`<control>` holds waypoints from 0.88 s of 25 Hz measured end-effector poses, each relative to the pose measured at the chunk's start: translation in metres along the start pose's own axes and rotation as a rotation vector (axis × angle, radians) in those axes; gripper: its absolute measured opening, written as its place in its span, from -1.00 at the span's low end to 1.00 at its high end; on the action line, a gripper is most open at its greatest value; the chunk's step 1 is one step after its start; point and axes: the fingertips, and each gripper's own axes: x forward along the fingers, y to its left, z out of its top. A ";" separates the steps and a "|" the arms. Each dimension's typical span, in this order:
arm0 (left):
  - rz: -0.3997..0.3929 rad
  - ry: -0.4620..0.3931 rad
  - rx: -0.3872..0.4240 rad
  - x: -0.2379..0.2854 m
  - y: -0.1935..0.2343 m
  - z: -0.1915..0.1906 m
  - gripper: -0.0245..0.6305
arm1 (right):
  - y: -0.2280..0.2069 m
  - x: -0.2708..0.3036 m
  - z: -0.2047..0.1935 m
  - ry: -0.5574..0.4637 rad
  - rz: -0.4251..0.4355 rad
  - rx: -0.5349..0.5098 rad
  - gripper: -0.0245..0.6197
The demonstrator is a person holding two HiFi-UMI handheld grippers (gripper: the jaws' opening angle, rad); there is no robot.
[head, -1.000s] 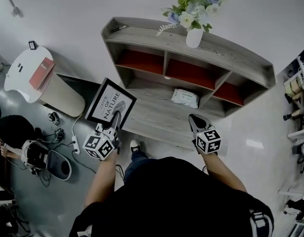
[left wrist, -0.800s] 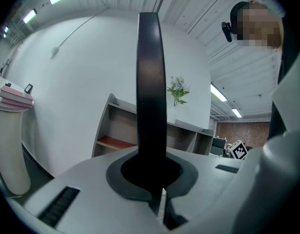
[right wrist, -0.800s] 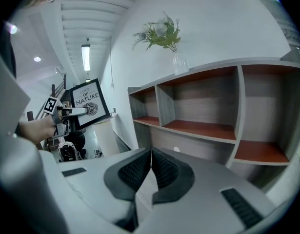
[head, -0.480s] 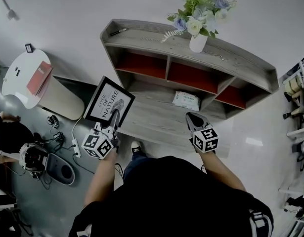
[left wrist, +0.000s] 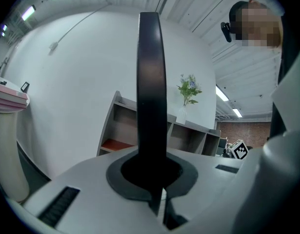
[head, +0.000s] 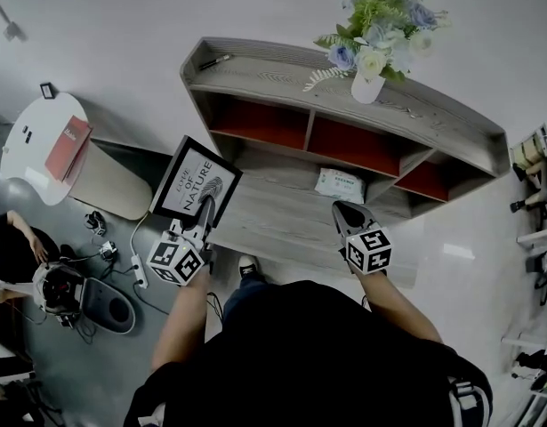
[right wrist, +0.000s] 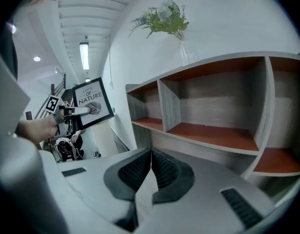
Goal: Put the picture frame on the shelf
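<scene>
A black picture frame [head: 194, 181] with a white print reading "NATURE" is held upright by its lower edge in my left gripper [head: 205, 212], which is shut on it. In the left gripper view the frame [left wrist: 150, 96] is edge-on, rising between the pads. The right gripper view has the frame [right wrist: 92, 103] at its left. The grey wooden shelf [head: 282, 216] with red-floored compartments stands just ahead of both grippers; it also fills the right gripper view as the shelf [right wrist: 208, 126]. My right gripper [head: 343, 215] is shut and empty, over the shelf's lower board.
A white vase of flowers [head: 374, 44] stands on the shelf top. A pale packet [head: 340, 185] lies on the lower board. A round white side table [head: 42, 140] with a red book is at left. Cables and gear [head: 77, 283] lie on the floor.
Both grippers and the frame have drifted a little toward the shelf; the shelf and vase have shifted slightly right in the head view. Neither gripper's jaws have changed.
</scene>
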 end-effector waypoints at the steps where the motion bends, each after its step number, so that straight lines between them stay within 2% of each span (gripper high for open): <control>1: -0.001 0.002 0.000 0.003 0.003 0.001 -0.84 | 0.000 0.004 0.002 0.001 0.001 0.000 -0.88; 22: -0.019 0.035 -0.009 0.044 0.063 0.013 -0.84 | 0.016 0.069 0.047 -0.002 0.018 -0.025 -0.88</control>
